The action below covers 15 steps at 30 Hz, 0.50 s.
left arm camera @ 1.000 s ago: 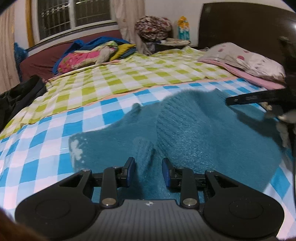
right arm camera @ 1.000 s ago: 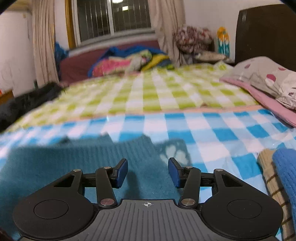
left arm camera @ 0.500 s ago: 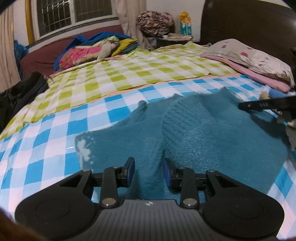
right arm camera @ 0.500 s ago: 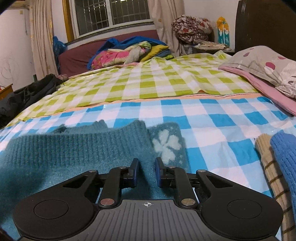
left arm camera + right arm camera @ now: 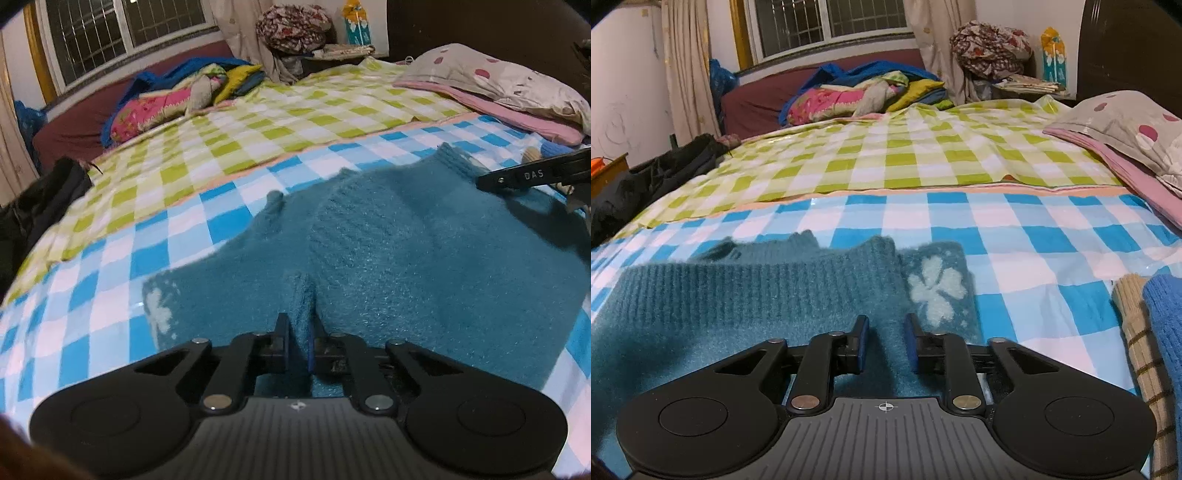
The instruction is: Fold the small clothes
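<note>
A small teal knit sweater (image 5: 406, 258) lies spread on the blue checked sheet (image 5: 92, 295). A white flower mark shows at its sleeve end (image 5: 159, 314). My left gripper (image 5: 297, 332) is shut on a pinched ridge of the sweater's near edge. In the right wrist view the sweater (image 5: 738, 295) lies under my right gripper (image 5: 886, 332), whose jaws stand a little apart over the fabric beside the flower-marked sleeve (image 5: 936, 284). The right gripper's finger (image 5: 524, 175) also shows at the right of the left wrist view.
A tan striped garment (image 5: 1141, 350) and a blue knit garment (image 5: 1167, 332) lie to the right. A spotted pillow (image 5: 1126, 125) on a pink sheet lies at the far right. Black clothing (image 5: 646, 177) lies at the left edge. A pile of bright bedding (image 5: 857, 96) lies at the back.
My left gripper has closed on a fold of the sweater. My right gripper narrowed half a second ago and now stands slightly wider, lower over the sweater.
</note>
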{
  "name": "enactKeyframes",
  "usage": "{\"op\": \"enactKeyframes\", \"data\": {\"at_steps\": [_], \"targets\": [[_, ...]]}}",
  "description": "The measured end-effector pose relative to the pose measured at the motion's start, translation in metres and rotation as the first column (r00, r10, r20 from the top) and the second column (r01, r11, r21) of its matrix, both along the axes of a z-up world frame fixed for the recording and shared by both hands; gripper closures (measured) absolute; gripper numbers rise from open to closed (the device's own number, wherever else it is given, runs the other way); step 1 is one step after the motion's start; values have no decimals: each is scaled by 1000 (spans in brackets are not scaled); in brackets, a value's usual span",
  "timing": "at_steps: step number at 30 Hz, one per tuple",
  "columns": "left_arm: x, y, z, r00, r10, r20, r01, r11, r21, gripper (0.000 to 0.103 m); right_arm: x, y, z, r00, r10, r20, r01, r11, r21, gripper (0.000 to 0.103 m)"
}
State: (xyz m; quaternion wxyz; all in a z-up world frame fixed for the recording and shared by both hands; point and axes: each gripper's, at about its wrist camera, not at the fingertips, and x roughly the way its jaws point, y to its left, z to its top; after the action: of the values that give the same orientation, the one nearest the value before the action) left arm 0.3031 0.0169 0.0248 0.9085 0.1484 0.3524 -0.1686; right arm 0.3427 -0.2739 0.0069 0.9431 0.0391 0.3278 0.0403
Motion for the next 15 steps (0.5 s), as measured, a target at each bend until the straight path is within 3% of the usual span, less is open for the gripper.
{"op": "enactKeyframes", "data": {"at_steps": [6,10,13,15], "targets": [[-3,25,36,992,87,96,-77,992,-101,87,-19,-13,36,994,-18,112,9,996,86,97],[7,49,60,964,199,178,-163,966,-201,88,-23,-23,57,978,-82,194,48,984,173,97],[23,57,61,945,258,200,-207,947,-244,88,-18,-25,59,963,-139,232,97,978,185,98],[36,57,48,941,278,194,-232,945,-230,88,-10,-29,53,957,-183,227,136,968,209,98]]}}
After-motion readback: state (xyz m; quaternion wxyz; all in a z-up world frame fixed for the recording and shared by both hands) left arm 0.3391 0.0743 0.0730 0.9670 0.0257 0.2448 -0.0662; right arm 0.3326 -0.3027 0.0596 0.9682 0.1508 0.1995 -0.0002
